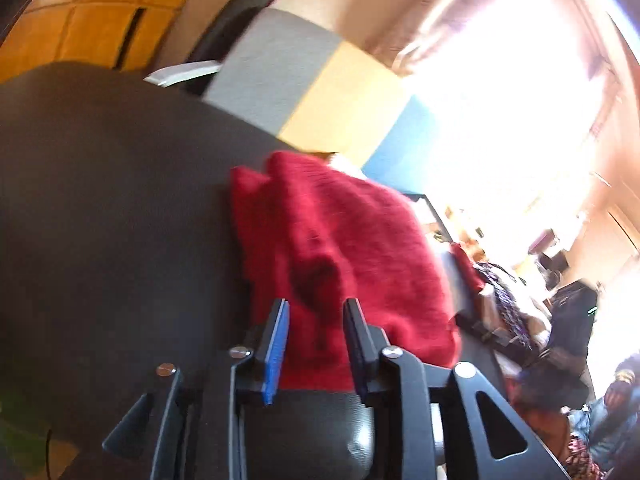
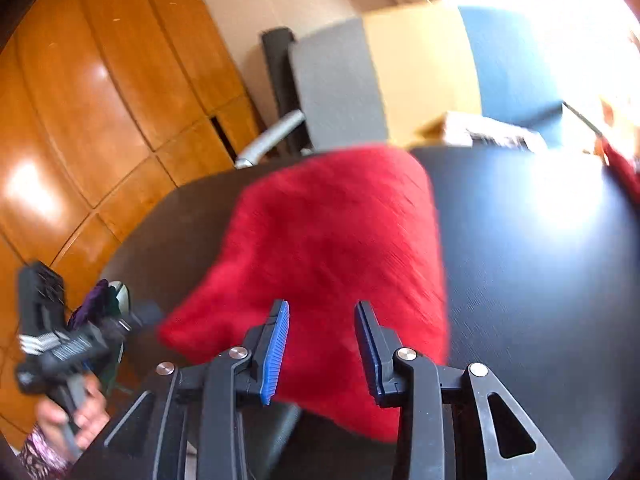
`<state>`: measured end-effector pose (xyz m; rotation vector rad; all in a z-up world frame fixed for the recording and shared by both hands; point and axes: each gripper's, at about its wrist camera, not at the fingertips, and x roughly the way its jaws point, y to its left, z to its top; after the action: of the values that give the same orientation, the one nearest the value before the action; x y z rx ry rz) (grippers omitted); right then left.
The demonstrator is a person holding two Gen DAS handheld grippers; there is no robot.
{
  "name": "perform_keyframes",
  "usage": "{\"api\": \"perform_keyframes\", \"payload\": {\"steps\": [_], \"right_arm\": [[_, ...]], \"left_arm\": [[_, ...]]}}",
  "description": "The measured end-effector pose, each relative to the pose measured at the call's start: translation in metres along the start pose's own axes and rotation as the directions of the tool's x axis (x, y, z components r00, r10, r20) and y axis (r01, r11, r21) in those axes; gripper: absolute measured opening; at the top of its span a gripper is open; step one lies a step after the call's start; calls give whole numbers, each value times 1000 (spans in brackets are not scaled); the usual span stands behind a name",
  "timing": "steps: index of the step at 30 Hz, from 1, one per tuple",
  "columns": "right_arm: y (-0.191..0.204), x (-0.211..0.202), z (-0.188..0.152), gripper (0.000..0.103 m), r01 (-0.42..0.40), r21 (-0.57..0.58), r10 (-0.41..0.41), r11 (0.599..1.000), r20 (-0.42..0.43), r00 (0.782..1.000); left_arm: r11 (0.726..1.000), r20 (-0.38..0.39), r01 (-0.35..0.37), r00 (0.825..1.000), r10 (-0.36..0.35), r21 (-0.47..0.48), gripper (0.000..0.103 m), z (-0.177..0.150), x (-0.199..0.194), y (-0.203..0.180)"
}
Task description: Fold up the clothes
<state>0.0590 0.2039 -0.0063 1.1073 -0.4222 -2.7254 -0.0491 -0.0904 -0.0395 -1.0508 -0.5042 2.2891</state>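
A dark round table (image 2: 540,260) fills most of both views, with glossy wooden cupboard doors (image 2: 100,100) behind it and a strong glare from a window (image 1: 500,100) on the right. Past the far edge stands a chair (image 2: 340,88) with a grey back, next to yellow and blue panels.

A red knitted garment (image 2: 340,248) lies bunched on the table, folded over on itself into a thick, rumpled heap. In the left wrist view the same red garment (image 1: 340,260) sits toward the right side of the table (image 1: 100,200).

The left gripper (image 1: 316,344) is partly open, its blue-padded fingers (image 1: 276,352) set either side of the near edge of the cloth; the pads look clear of the fabric, though motion blur makes that hard to be sure of. The right gripper (image 2: 322,352) is also partly open, hanging over the near part of the garment with nothing pinched between its fingers (image 2: 276,356).

In the right wrist view the left gripper (image 2: 60,340) shows at the lower left, held by a hand (image 2: 76,416) above a patterned sleeve (image 2: 36,456).
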Motion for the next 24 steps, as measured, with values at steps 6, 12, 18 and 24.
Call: {"api": "perform_keyframes", "payload": {"steps": [6, 12, 18, 24], "right_arm": [[-17, -17, -25, 62, 90, -70, -93, 993, -36, 995], [-26, 10, -27, 46, 97, -90, -105, 991, -100, 989], [-12, 2, -21, 20, 56, -155, -67, 986, -62, 996], [-6, 29, -37, 31, 55, -232, -91, 971, -146, 985]], "left_arm": [[994, -110, -61, 991, 71, 88, 31, -8, 34, -16], [997, -197, -35, 980, 21, -69, 5, -10, 38, -11], [999, -78, -23, 997, 20, -37, 5, 6, -29, -14], [977, -181, -206, 961, 212, 48, 6, -39, 23, 11]]}}
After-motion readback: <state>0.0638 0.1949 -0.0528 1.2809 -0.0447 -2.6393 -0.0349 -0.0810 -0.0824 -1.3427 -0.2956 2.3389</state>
